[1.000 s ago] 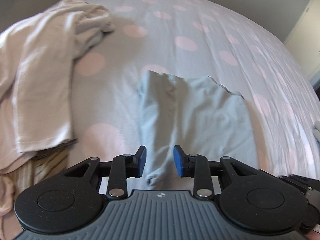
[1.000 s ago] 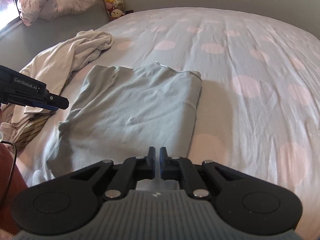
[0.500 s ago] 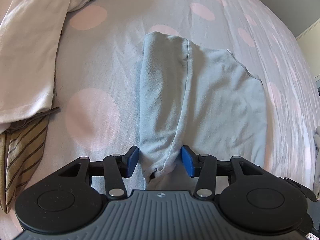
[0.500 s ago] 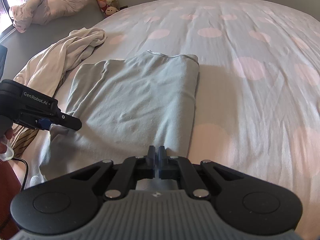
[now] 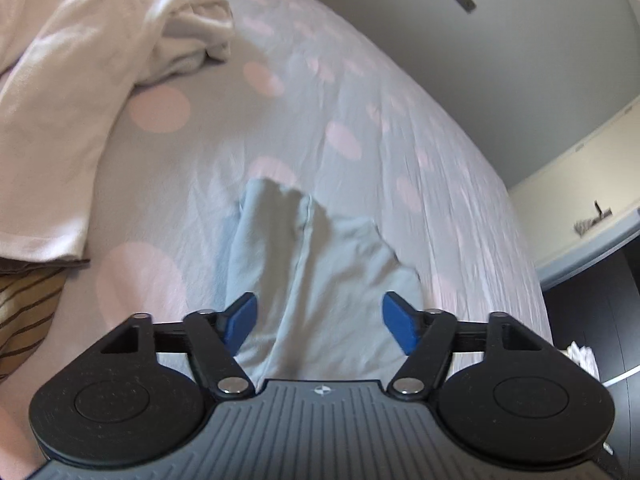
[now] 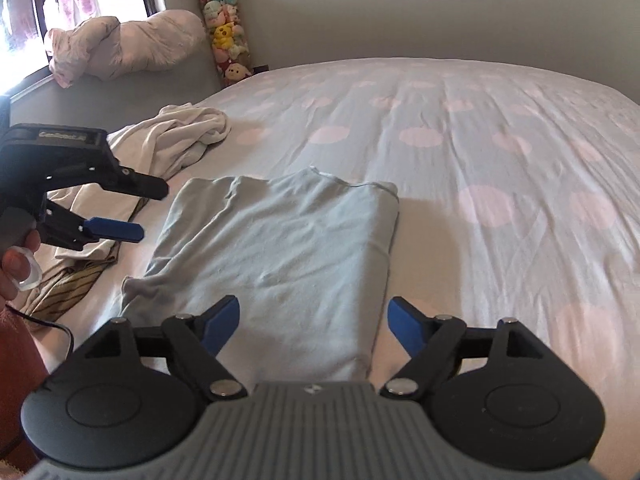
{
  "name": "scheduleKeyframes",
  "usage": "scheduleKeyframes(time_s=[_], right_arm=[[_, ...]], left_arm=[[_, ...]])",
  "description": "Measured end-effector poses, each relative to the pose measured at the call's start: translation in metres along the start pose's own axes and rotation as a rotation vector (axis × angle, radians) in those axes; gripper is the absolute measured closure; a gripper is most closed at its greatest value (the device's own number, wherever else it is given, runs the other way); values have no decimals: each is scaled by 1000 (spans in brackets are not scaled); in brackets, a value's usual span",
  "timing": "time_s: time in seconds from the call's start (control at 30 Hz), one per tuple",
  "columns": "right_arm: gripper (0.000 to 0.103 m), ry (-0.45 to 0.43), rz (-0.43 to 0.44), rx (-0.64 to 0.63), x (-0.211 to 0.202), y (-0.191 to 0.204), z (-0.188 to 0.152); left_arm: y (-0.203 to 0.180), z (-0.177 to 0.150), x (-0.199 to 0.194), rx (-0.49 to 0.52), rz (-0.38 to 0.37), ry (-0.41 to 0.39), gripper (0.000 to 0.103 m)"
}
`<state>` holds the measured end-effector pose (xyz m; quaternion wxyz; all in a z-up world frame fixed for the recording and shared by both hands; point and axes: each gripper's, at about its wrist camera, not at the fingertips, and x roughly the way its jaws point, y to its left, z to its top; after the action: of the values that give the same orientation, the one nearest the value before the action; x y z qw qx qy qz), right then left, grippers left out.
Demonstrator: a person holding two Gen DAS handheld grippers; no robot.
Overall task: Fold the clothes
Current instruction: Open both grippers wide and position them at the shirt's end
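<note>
Now, line by line:
Pale blue garment: folded into a long panel, lying flat on the bed in the near middle, its neckline edge at the far end and a loose corner sticking out at the near left.
Right gripper: jaws opening, blue pads standing wide to either side of the garment's near right edge; the cloth lies between them, no pad pressing on it.
Left gripper: jaws opening too, spread over the garment's near left part with a lengthwise crease running between the pads; nothing pinched. From the right wrist view it hangs at the left, clear of the cloth.
Hand: grips the left gripper's handle at the far left edge.
Bedsheet: grey-blue with pale pink dots, lightly creased.
Cream garment: crumpled heap left of the blue one, near but apart.
Striped cloth: partly under the cream heap, at the near left.
Plush toys: stacked in the far corner by the wall.
</note>
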<state>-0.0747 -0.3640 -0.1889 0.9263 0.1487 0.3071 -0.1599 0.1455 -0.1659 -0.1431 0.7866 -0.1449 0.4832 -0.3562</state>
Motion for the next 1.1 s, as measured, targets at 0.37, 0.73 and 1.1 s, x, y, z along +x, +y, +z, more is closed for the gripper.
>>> scheduleKeyframes(time_s=[0.37,0.73,1.1], right_arm=[[15,-88,-212,-22,-4,-7,21],[12,17,-122,-31,33,-21,44],[11,10,-145,-14,57,-35,59]], left_arm=[[-18,15,-9,94,65,-185,28],[-11,24,20,231,133,-153,28],[20,29,37,153,72,-80,28]])
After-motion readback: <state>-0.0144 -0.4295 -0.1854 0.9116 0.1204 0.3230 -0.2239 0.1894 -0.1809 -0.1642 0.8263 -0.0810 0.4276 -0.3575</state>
